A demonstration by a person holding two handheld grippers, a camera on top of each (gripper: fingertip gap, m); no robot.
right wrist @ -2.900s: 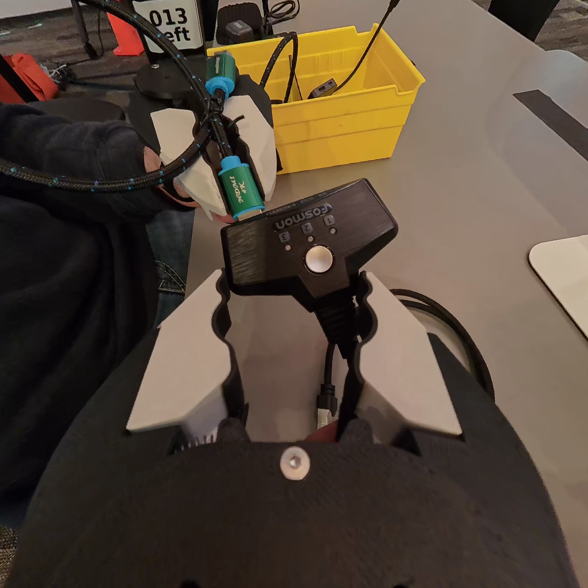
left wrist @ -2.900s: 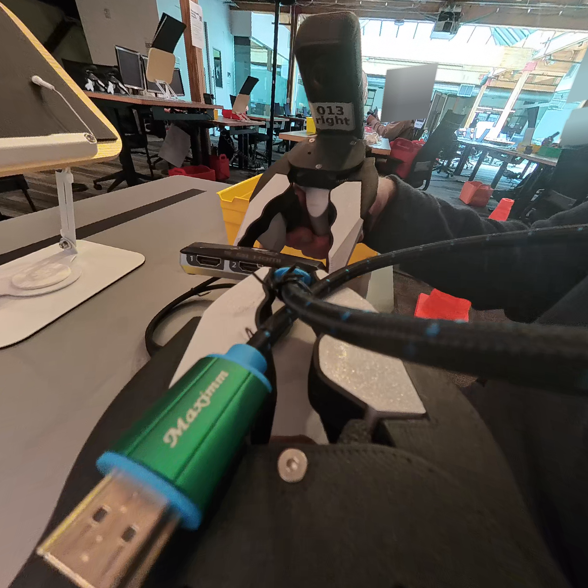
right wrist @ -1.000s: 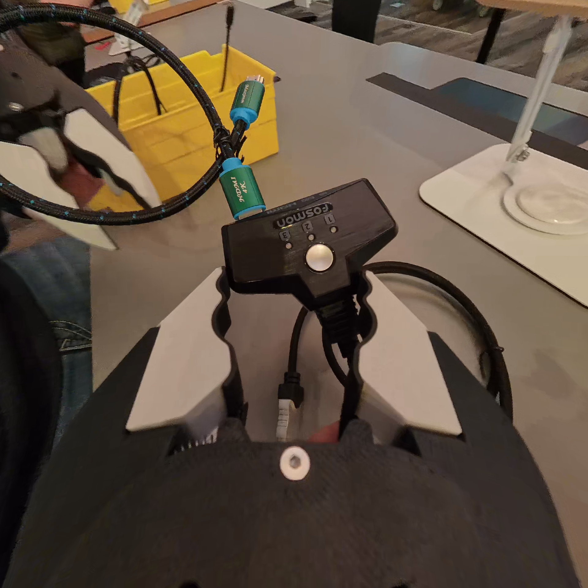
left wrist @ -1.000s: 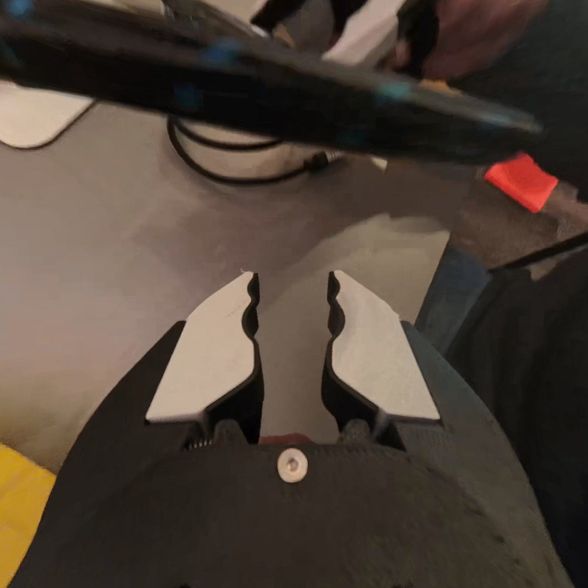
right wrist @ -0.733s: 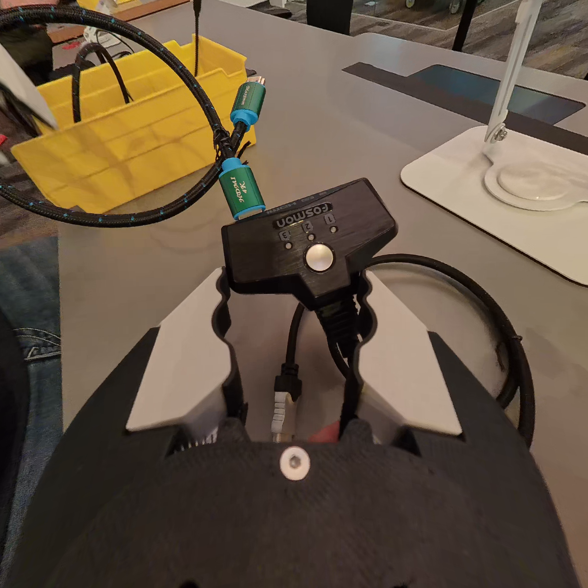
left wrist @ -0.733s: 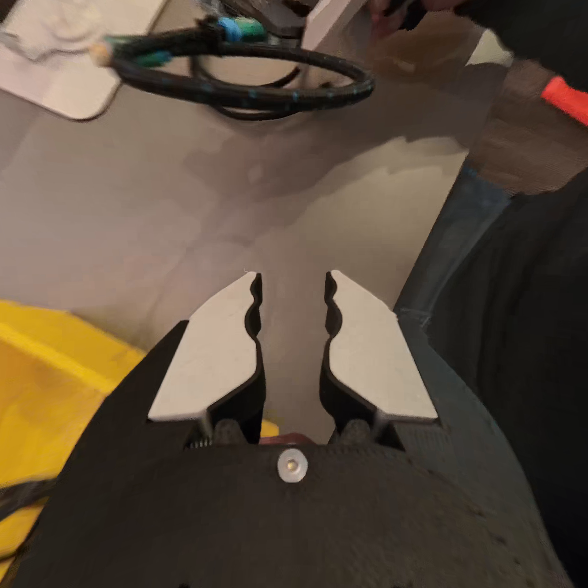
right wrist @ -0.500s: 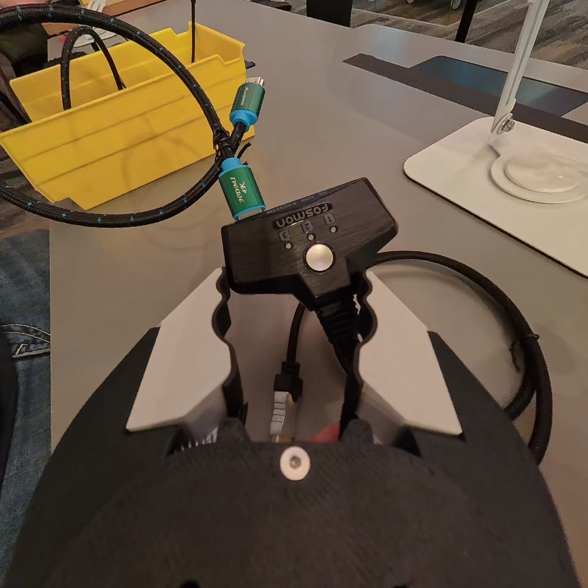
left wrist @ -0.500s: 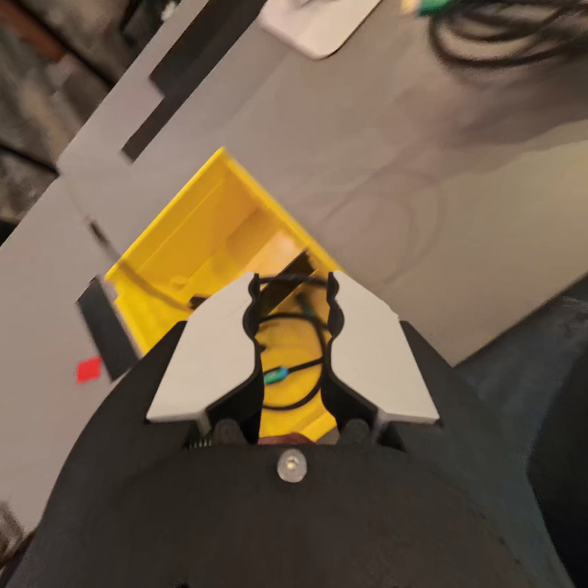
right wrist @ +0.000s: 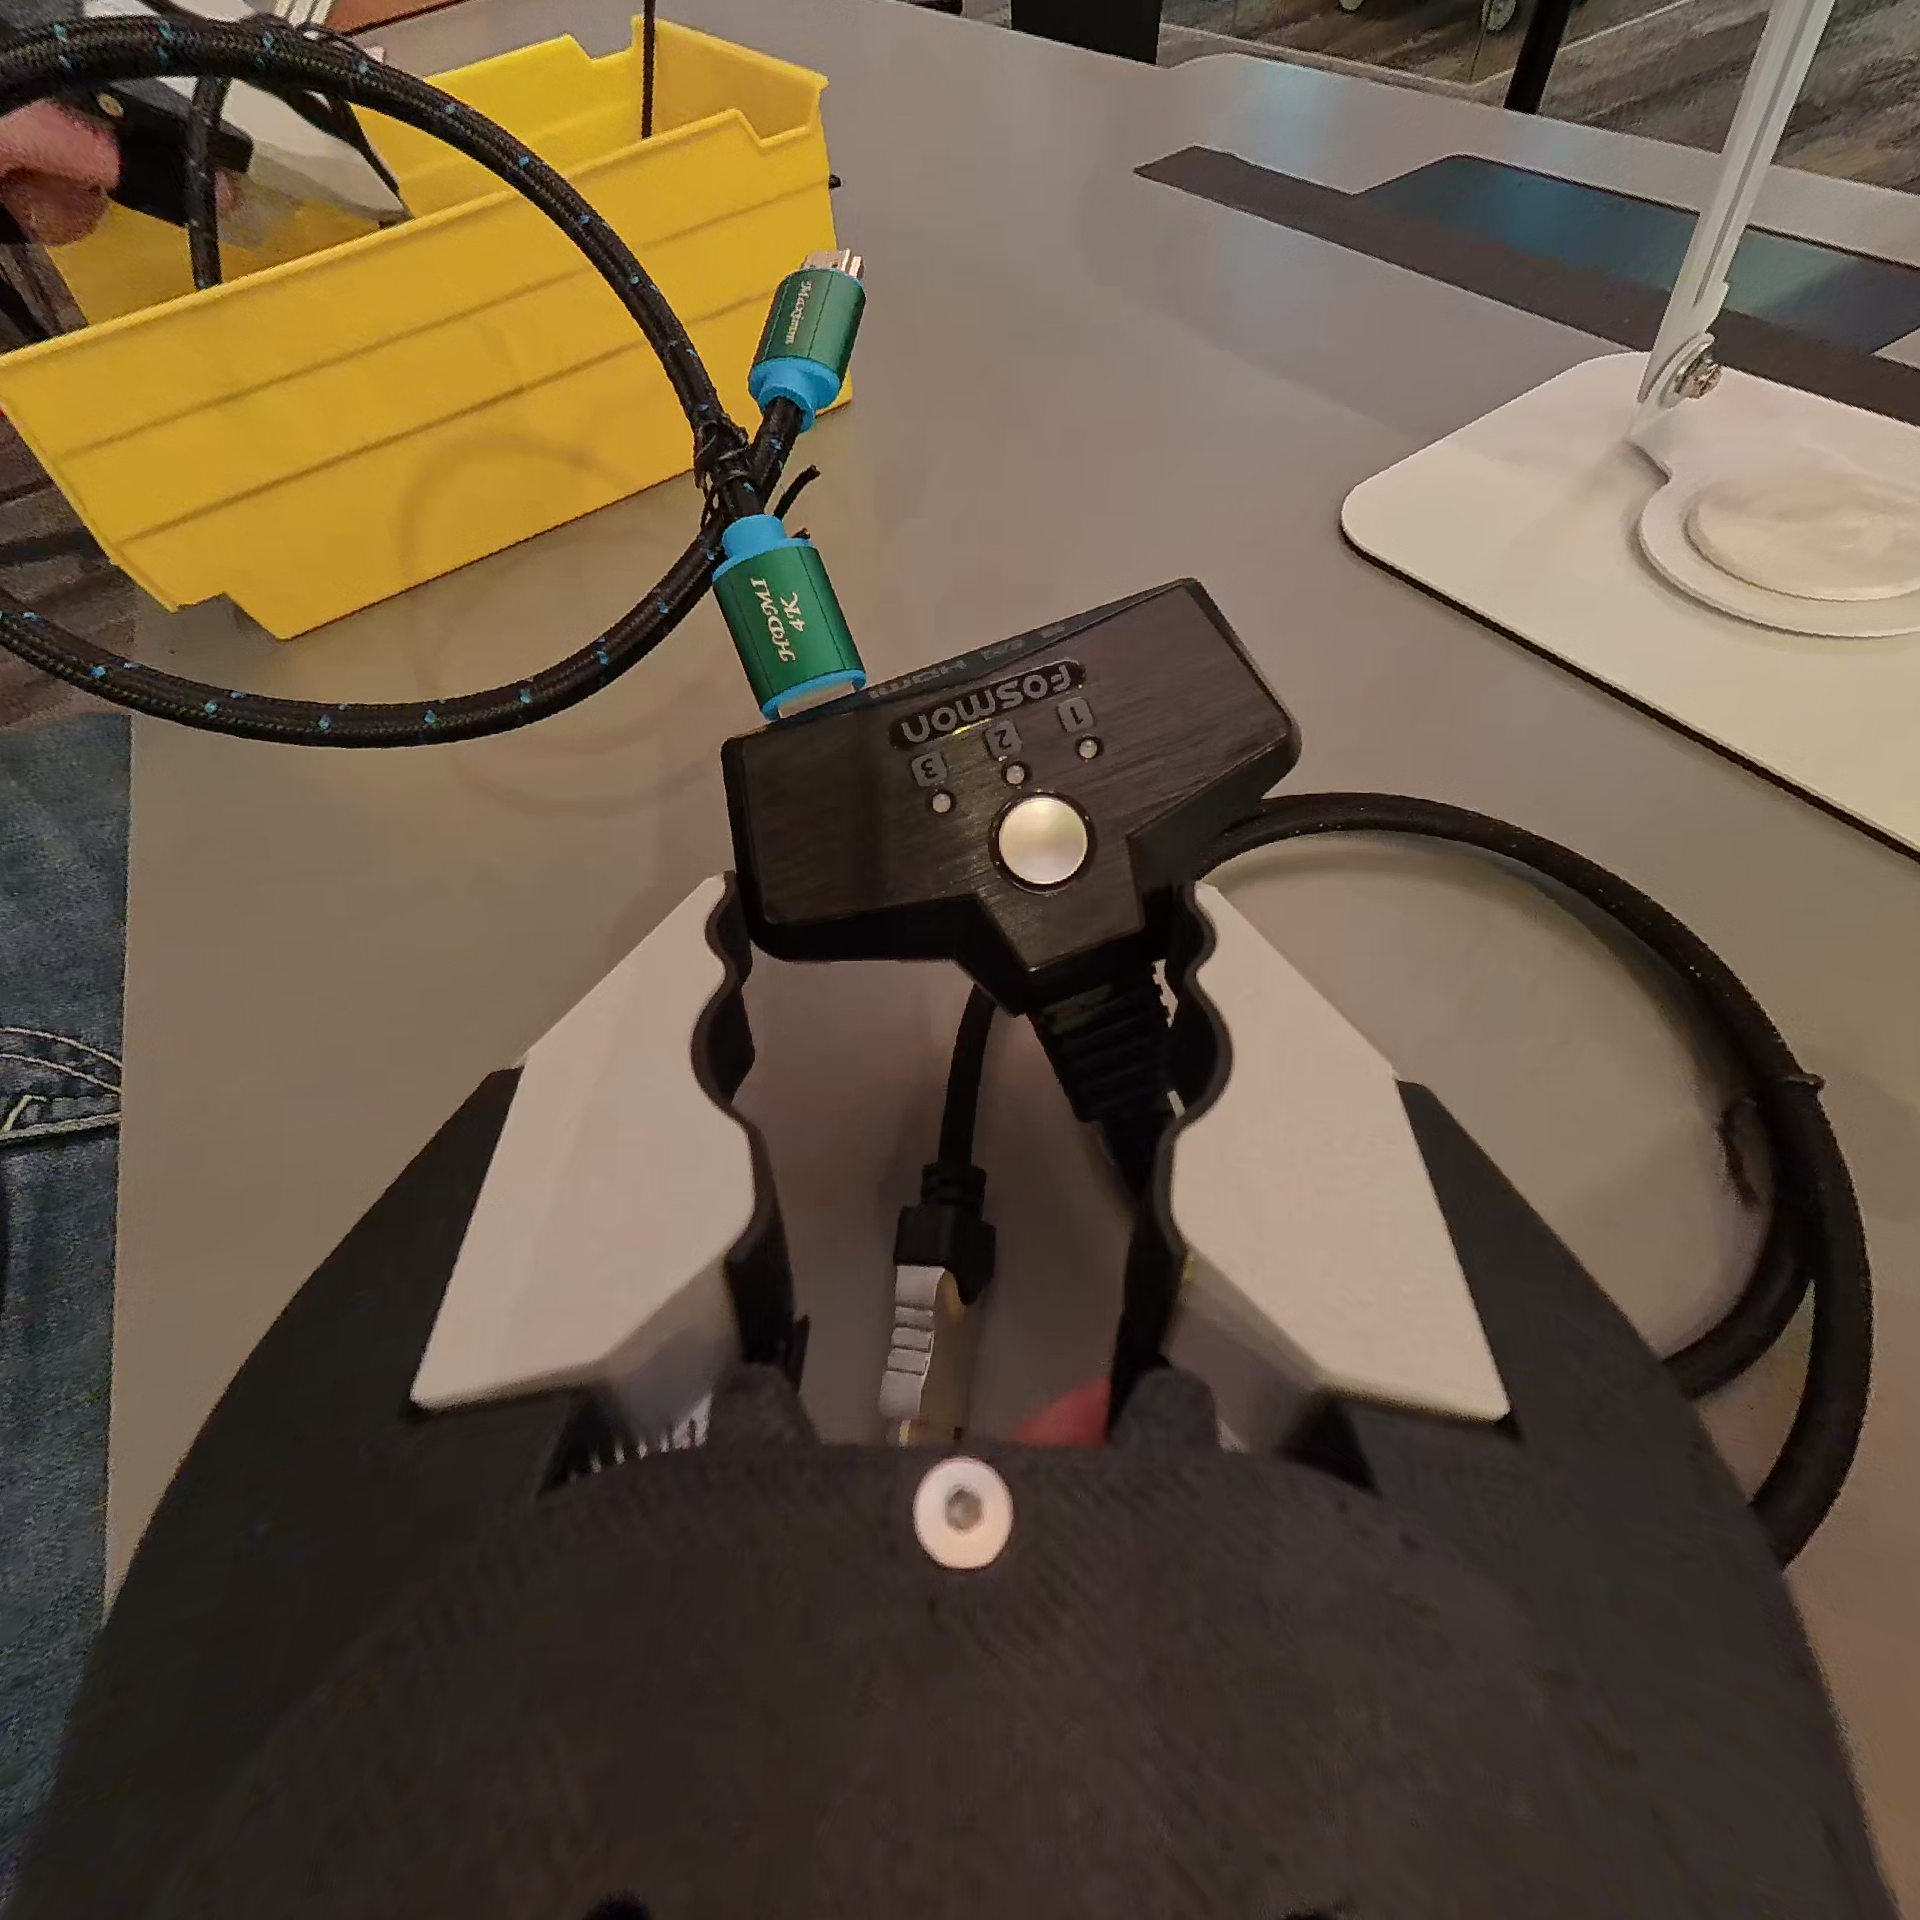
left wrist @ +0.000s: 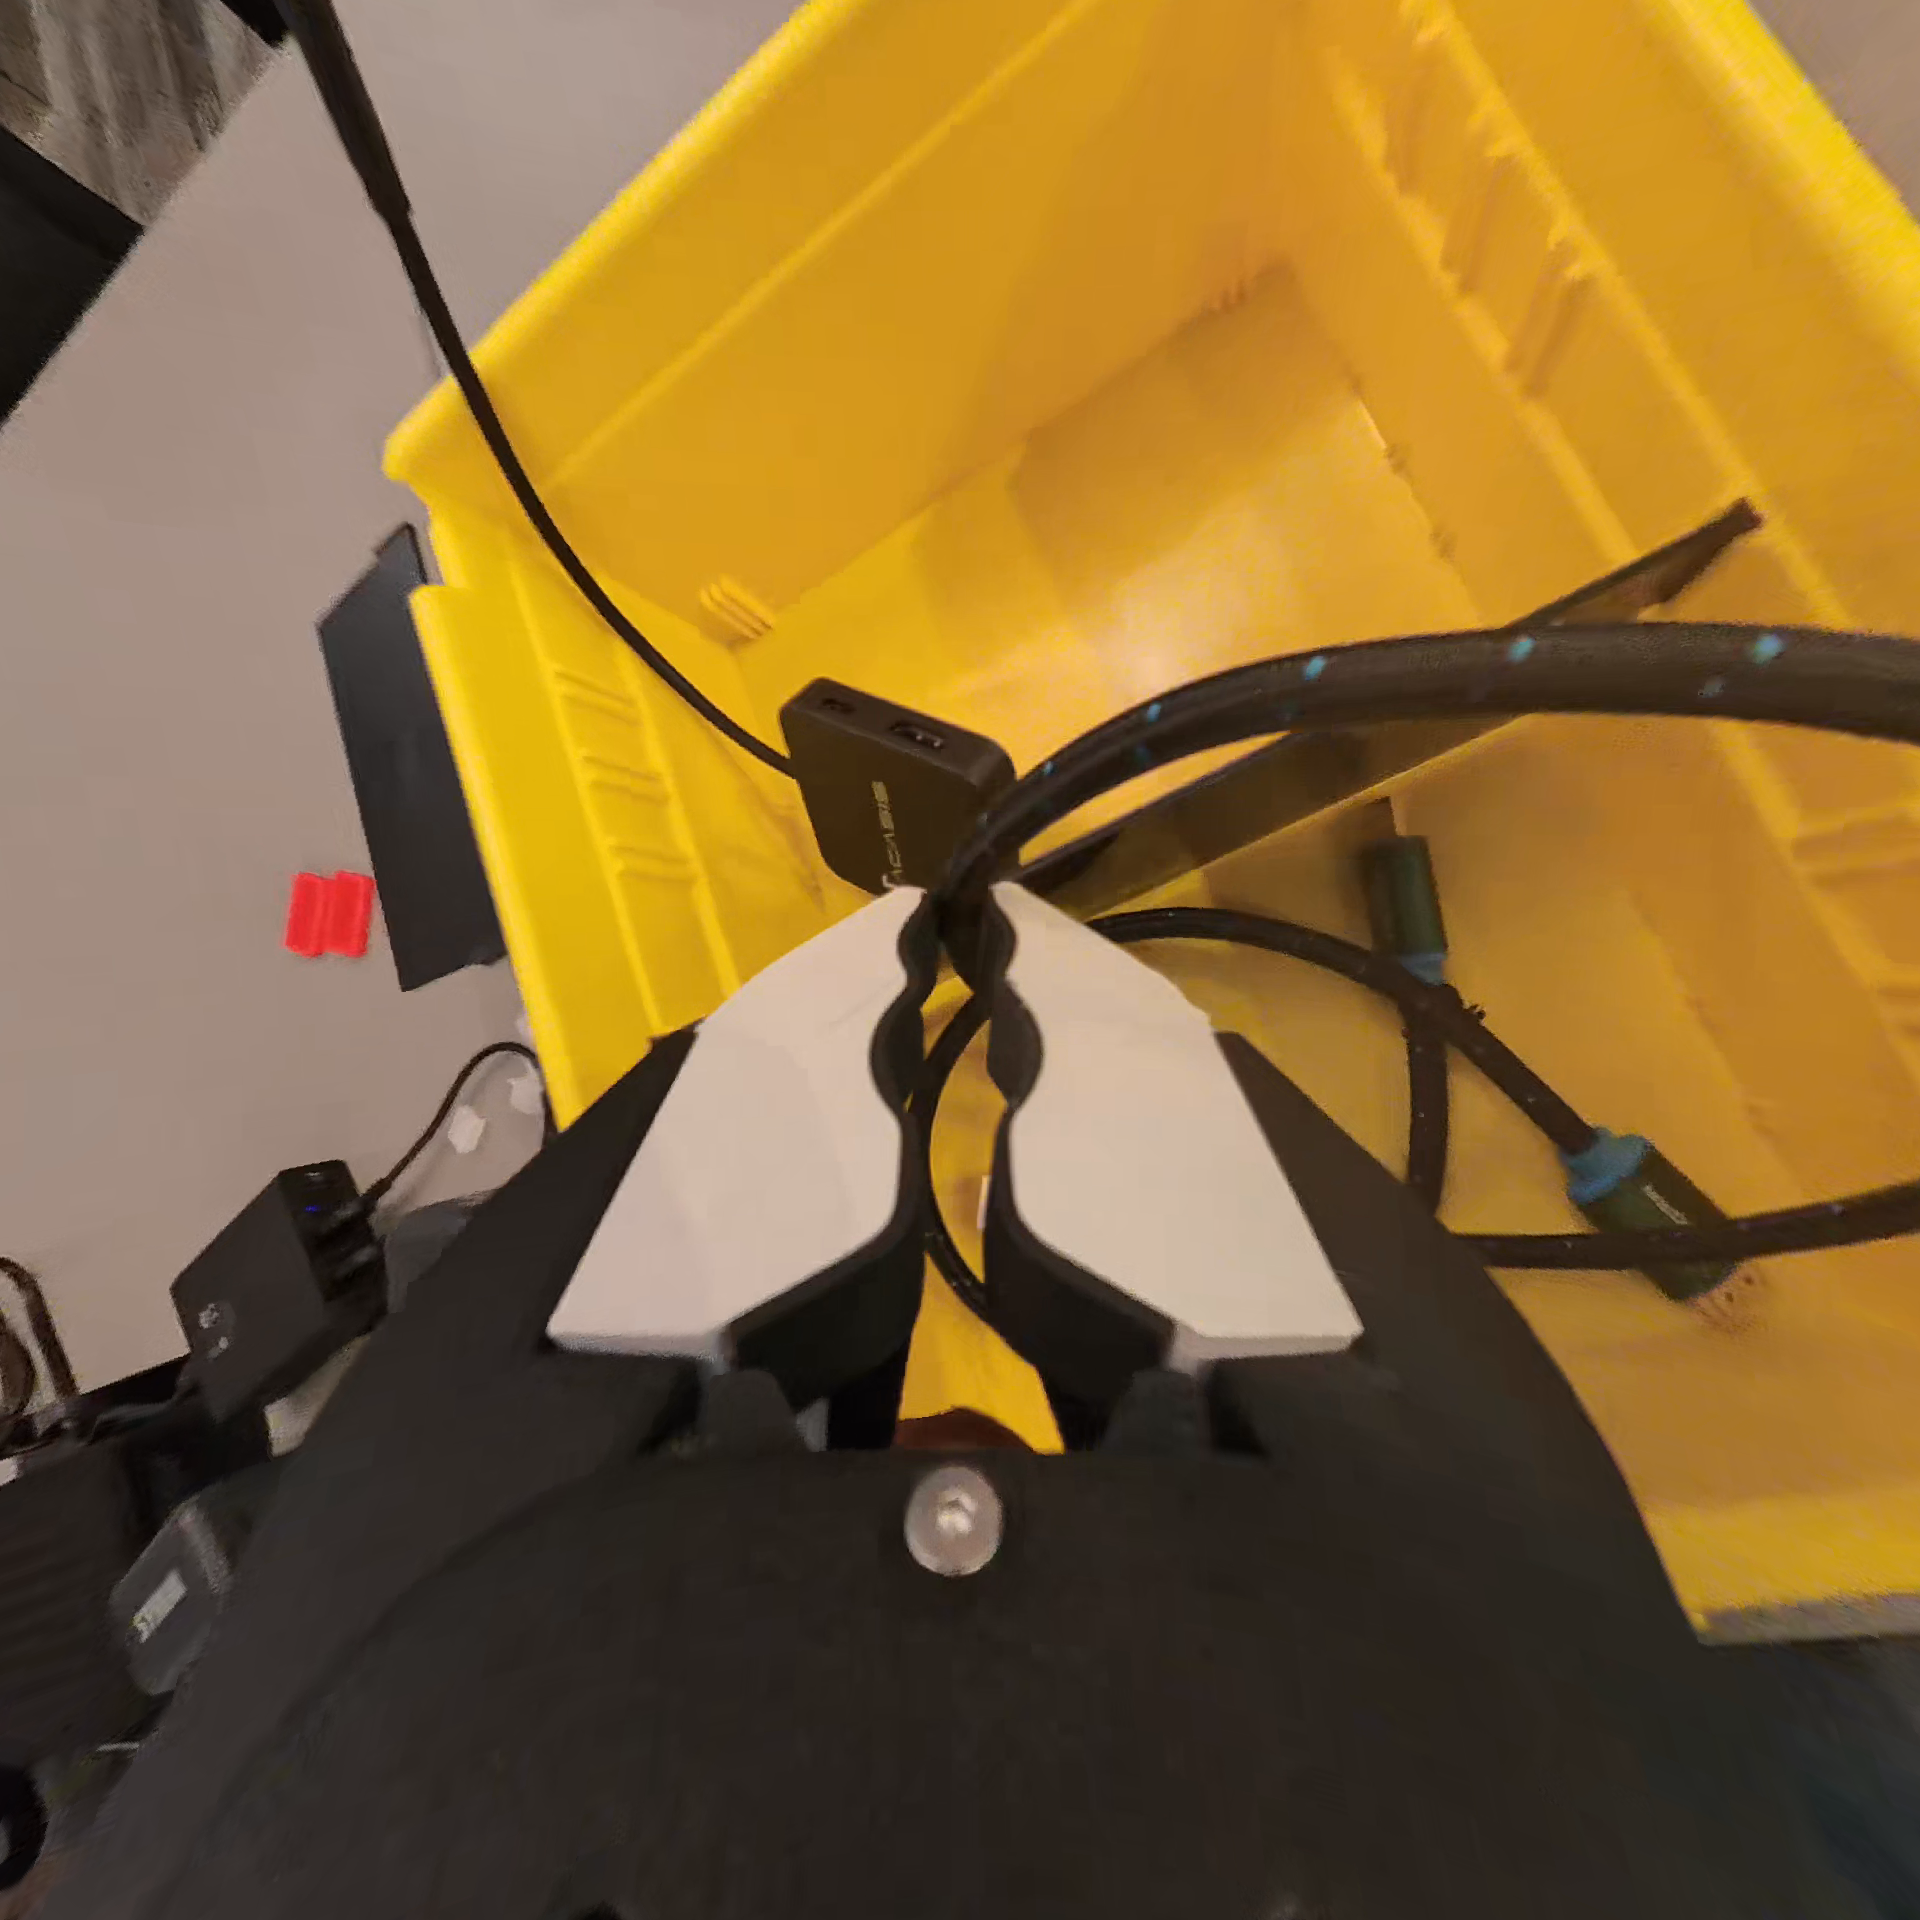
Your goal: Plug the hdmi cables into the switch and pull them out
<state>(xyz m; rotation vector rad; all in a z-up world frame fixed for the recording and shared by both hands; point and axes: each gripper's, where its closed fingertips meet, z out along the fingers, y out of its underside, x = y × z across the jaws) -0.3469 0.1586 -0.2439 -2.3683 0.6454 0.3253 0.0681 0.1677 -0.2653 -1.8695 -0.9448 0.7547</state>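
Observation:
In the right wrist view my right gripper is shut on the narrow rear end of the black HDMI switch and holds it above the grey table. A green plug of a black braided cable sits in the switch's far side. The cable's other green plug hangs free. In the left wrist view my left gripper is down in the yellow bin. Its jaws are closed on a second braided cable with green plugs.
A small black adapter on a thin lead lies in the bin beside my left fingertips. The switch's own black lead loops on the table to the right. A white stand base stands far right. Black power bricks lie left of the bin. About 40 cm separates my left fingertips from my right.
My left gripper let go of the first cable after plugging it in, swung over to the yellow bin and closed on a cable there. My right gripper kept hold of the switch.

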